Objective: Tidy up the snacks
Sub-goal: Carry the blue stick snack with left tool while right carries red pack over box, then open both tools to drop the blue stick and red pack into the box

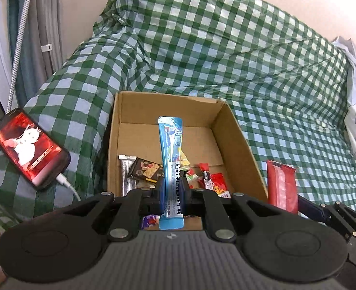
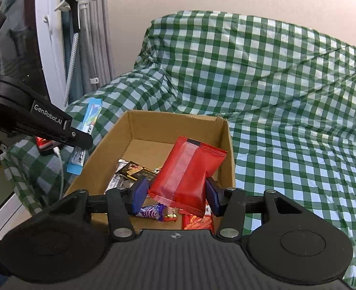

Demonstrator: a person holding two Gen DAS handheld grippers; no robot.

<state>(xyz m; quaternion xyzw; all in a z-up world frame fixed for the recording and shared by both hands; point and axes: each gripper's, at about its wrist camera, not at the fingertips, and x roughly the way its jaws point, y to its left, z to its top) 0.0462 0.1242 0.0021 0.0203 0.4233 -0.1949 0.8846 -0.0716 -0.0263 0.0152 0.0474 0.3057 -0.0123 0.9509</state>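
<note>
The cardboard box (image 1: 168,130) sits open-topped on the green checked cloth (image 1: 226,55); on its floor, crowded toward the near wall, lie a silver bar (image 1: 127,171), a dark chocolate packet (image 1: 145,170) and several small red sweets (image 1: 214,181), while the far half of the floor is bare cardboard. The left gripper (image 1: 172,188) has its pads pressed tight on a long blue stick packet (image 1: 171,149), held upright above the near edge of the box; the right gripper (image 2: 176,193) is closed only as far as the red pouch (image 2: 190,171) allows, pinching its lower part, the pouch tilted over the box's near right corner. The box walls stand straight, with wide open cloth to the right and behind; to the left a phone (image 1: 28,149) with a lit screen lies on the cloth, a white cable (image 1: 69,183) plugged in, near the box's left wall. The right wrist view alone shows a purple sweet (image 2: 153,211) and an orange snack bag (image 2: 198,222) against the near wall; the left wrist view alone shows the phone's screen in full.
</note>
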